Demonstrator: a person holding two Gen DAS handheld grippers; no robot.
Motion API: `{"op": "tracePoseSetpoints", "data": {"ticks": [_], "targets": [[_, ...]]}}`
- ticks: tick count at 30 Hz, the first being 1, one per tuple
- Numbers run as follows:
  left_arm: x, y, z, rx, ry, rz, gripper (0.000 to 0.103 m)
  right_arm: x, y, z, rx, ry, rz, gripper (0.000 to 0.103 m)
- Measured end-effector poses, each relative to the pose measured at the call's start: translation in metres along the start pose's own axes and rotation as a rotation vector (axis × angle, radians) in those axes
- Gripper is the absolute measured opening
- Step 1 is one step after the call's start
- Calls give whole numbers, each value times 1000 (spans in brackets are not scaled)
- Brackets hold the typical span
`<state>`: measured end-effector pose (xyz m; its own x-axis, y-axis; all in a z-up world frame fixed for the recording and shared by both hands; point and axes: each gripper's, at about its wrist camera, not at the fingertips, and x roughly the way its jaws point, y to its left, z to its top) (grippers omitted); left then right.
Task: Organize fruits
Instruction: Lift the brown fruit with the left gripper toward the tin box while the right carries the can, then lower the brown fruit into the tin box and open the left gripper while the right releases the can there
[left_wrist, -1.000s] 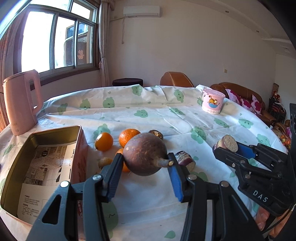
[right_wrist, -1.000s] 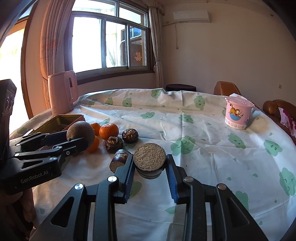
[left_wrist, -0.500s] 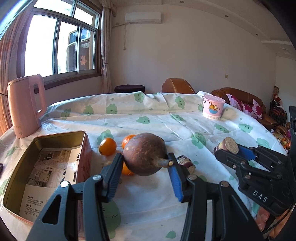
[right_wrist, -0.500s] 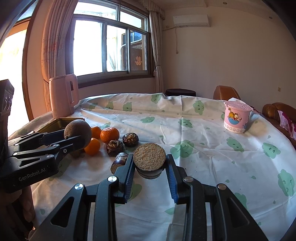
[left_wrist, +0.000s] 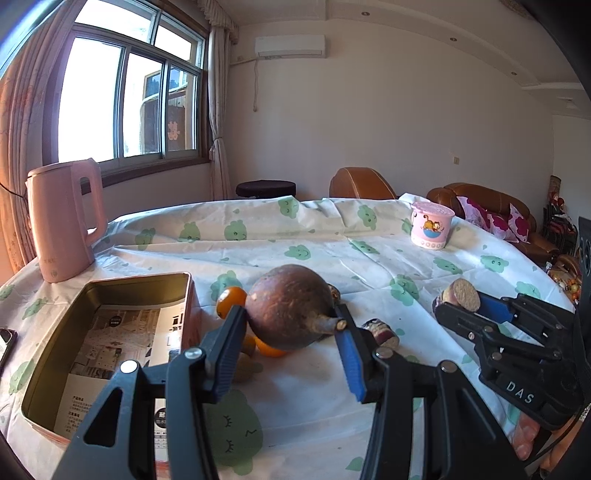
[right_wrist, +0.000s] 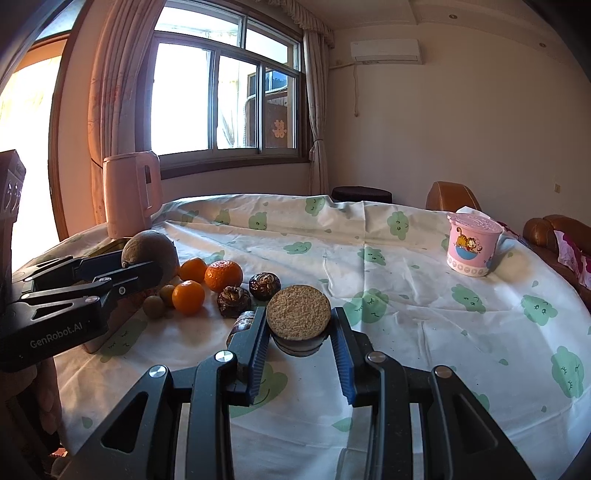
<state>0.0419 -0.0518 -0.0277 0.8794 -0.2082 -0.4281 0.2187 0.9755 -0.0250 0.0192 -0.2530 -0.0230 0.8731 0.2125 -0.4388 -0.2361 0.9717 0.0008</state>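
My left gripper (left_wrist: 291, 323) is shut on a big round brown fruit (left_wrist: 288, 304) with a short stem, held above the tablecloth just right of an open tin box (left_wrist: 140, 280). In the right wrist view the same fruit (right_wrist: 149, 251) shows at the left in that gripper (right_wrist: 142, 269). My right gripper (right_wrist: 298, 328) is shut on a short cut stalk piece (right_wrist: 298, 314) with a tan round face, also seen at the right of the left wrist view as the stalk piece (left_wrist: 461, 295). Three oranges (right_wrist: 223, 275), two dark knobbly fruits (right_wrist: 264, 284) and small tan fruits (right_wrist: 153, 306) lie on the cloth.
A second cut stalk piece (left_wrist: 380, 330) lies on the cloth between the grippers. A pink kettle (left_wrist: 61, 221) stands behind the tin box and a pink lidded cup (right_wrist: 471, 245) at the far right. Printed paper lines the tin's floor. Chairs and a sofa stand beyond the table.
My left gripper has tipped upward a little, so the table sits lower in its view; the brown fruit stays gripped. The right gripper has kept still with its piece.
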Motion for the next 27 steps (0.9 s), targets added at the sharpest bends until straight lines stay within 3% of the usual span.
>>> {"op": "tracePoseSetpoints", "data": {"ticks": [15,27], "targets": [[-10,81,3,-107,25,148,50,4,53,40,-61,-7,169,35],[-8,114,-2,-134,70,188,50,34,113,58,-136,33,285,35]]}}
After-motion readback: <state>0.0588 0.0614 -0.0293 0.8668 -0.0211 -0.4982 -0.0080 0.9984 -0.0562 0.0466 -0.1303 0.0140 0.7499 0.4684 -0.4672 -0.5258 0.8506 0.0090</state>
